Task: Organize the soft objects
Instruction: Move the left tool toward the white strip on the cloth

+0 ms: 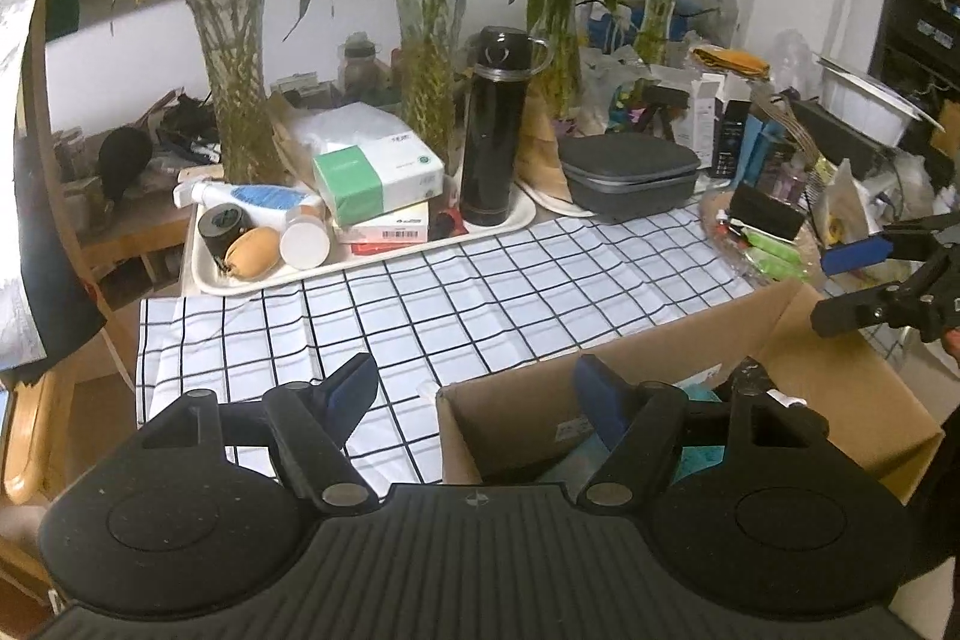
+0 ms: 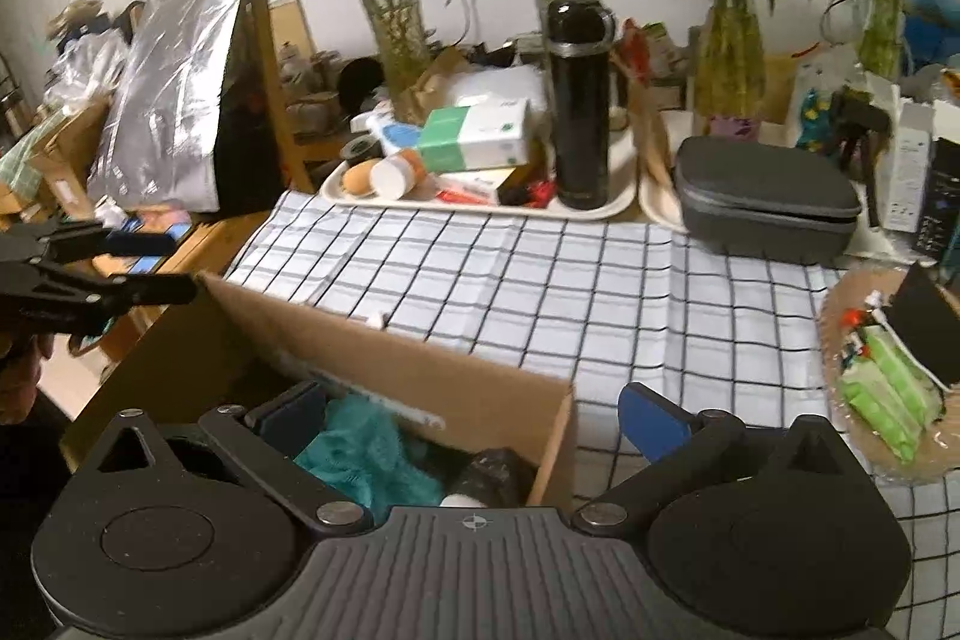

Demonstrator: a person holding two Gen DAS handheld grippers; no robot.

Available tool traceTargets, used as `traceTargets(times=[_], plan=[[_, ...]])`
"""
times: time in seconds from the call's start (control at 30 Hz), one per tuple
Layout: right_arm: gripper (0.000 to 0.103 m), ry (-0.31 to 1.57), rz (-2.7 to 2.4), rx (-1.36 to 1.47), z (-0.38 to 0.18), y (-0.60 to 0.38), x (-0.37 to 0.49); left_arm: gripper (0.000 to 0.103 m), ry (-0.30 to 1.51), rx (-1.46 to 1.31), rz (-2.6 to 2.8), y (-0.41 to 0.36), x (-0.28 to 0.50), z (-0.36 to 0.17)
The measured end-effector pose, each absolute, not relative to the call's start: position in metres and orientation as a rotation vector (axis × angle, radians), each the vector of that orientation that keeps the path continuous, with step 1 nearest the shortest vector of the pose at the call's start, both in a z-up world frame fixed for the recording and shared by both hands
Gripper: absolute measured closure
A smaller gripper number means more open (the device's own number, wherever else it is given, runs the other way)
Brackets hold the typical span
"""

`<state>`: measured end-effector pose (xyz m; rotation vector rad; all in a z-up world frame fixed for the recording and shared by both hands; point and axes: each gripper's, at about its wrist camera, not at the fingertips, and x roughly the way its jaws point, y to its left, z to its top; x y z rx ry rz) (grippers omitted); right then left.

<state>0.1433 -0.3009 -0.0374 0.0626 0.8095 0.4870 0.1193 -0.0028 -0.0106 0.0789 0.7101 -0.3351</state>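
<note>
An open cardboard box (image 1: 840, 388) stands at the near edge of the checked tablecloth (image 1: 480, 280); it also shows in the right wrist view (image 2: 456, 388). A teal fluffy soft object (image 2: 366, 460) and a black item (image 2: 492, 472) lie inside it. My left gripper (image 1: 474, 394) is open and empty over the box's left corner. My right gripper (image 2: 474, 418) is open and empty, straddling the box's right wall. Each gripper shows in the other's view: the right gripper (image 1: 840, 286), the left gripper (image 2: 168, 268).
A cream tray (image 1: 372, 250) at the back holds a black flask (image 1: 495, 124), a tissue box (image 1: 378, 178), bottles and tape. A grey case (image 1: 630, 172) stands to its right. Glass vases with bamboo (image 1: 240, 88) line the back. A woven basket of green packets (image 2: 888, 394) sits at the right.
</note>
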Motion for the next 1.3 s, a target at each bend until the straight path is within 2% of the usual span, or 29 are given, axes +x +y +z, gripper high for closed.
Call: traceTargets(times=[0.97, 1.3], plan=[[0.000, 0.669, 0.338, -0.053, -0.040, -0.307, 0.159, 0.031, 0.703, 0.044, -0.276, 0.010, 0.132, 0.002], [0.000, 0.689, 0.356, -0.089, -0.046, -0.297, 0.177, 0.031, 0.800, 0.051, -0.306, 0.007, 0.170, -0.017]])
